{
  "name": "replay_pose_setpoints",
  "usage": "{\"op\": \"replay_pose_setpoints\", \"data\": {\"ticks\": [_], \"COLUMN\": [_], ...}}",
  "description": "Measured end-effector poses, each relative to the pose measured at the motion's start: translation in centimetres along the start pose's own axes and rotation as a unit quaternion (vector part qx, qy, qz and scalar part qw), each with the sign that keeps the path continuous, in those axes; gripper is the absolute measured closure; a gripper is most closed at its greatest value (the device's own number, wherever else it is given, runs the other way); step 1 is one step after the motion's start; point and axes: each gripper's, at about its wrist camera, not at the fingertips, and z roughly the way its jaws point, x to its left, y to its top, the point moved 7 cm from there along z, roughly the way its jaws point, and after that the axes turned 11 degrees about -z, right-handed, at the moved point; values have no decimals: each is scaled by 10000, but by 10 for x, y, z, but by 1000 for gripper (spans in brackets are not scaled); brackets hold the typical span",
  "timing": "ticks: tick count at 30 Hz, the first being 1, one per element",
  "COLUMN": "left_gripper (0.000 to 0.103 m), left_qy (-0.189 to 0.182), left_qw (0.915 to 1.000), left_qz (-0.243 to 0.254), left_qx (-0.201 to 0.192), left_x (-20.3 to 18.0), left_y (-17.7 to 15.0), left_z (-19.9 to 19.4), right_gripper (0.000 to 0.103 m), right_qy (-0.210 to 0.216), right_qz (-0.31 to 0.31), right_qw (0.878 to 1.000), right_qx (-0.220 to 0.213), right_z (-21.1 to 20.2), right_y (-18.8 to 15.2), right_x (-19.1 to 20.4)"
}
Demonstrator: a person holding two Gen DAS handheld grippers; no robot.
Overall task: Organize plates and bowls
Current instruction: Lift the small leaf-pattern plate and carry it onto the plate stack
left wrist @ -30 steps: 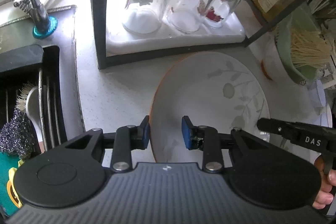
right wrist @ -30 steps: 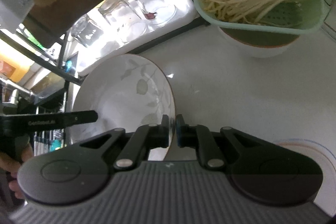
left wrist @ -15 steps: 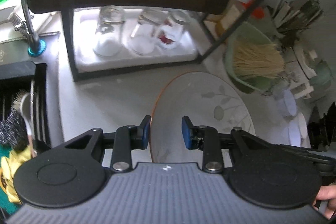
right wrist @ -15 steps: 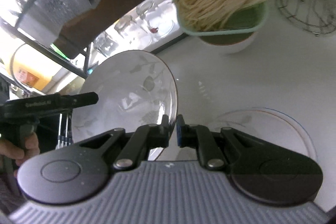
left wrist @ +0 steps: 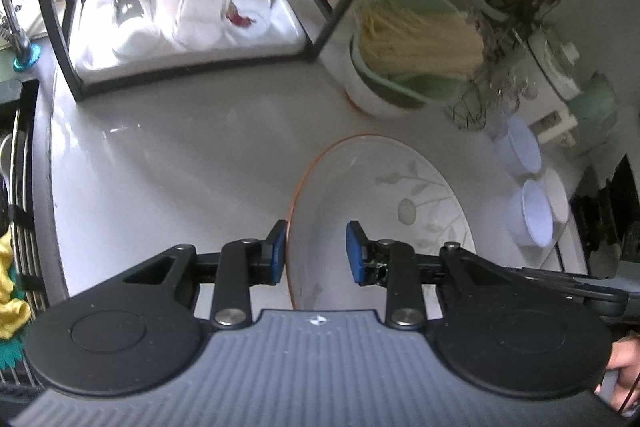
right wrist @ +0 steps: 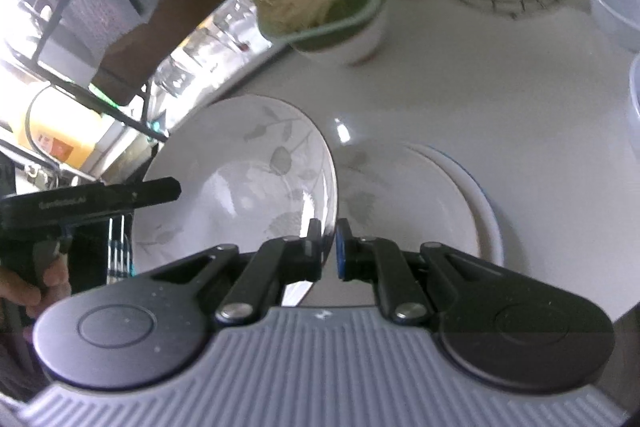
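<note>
My right claw (right wrist: 327, 245) pinches the glossy round leaf-patterned plate (right wrist: 240, 183) by its rim; my left claw (left wrist: 316, 251) gapes wide around its orange edge; lettering unreadable

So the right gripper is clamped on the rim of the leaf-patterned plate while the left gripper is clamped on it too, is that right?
Not quite. The right gripper is clamped on the leaf-patterned plate, but the left gripper is open around its rim, as the left wrist view shows.

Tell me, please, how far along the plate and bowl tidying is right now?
Two plates already lie stacked on the counter. The right gripper is shut on a leaf-patterned plate, tilted beside that stack; the left gripper is open. Two bowls remain loose.
</note>
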Motion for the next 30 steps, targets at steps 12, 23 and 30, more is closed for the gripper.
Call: {"op": "replay_pose_setpoints", "data": {"ticks": [12, 23, 30], "left_gripper": [69, 69, 69], "left_qy": [620, 947, 1072], "left_qw": [9980, 9951, 9939], "left_qz": [-93, -254, -242], "left_qx": [61, 105, 129], "left_x": [-28, -28, -27], "left_y": [-41, -46, -45], "left_z": [19, 31, 35], "right_gripper": [93, 92, 92], "right_qy": [73, 319, 270], "right_qz": [-187, -120, -441], "right_qw": [9992, 9976, 9969], "right_qx": [354, 603, 587], "right_z": [7, 27, 28], "right_y": [-11, -17, -10], "right_x": [-36, -49, -45]}}
